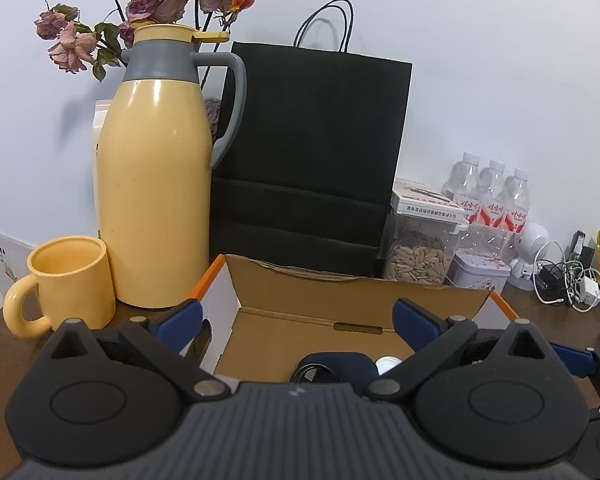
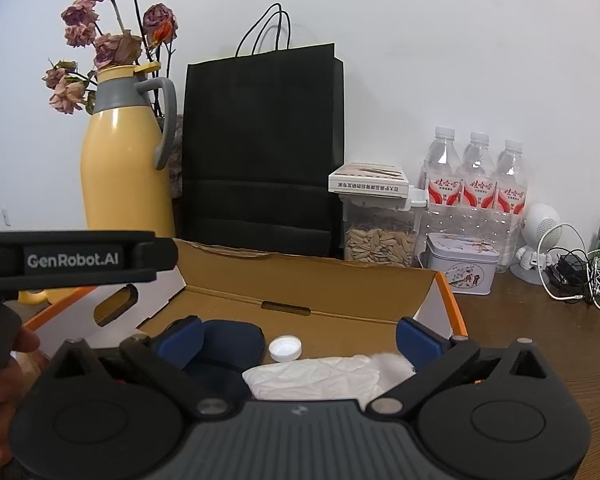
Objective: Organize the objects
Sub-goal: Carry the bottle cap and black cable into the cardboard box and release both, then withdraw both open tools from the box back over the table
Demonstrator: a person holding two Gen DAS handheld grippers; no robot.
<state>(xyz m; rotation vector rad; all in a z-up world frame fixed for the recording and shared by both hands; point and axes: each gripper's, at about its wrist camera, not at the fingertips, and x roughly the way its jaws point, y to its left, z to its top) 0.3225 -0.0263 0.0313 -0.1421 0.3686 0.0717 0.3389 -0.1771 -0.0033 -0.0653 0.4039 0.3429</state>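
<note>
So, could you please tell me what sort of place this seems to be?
Probably a home or office side table against a wall: a yellow thermos jug with matching mug, bottled water, and tangled charger cables.

Beyond our blue-padded tongs we see a brown, orange-edged cardboard box (image 2: 308, 280), a butter-yellow, grey-collared plastic jug (image 1: 156, 168), and a matt black paper bag (image 2: 260, 152).

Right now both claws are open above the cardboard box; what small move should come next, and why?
Probably lift the right claw up out of the cardboard box. Both claws are open and hold nothing, and the white cap, dark pouch and white tissue already lie inside. The left claw could then go toward the yellow mug beside the box.
</note>
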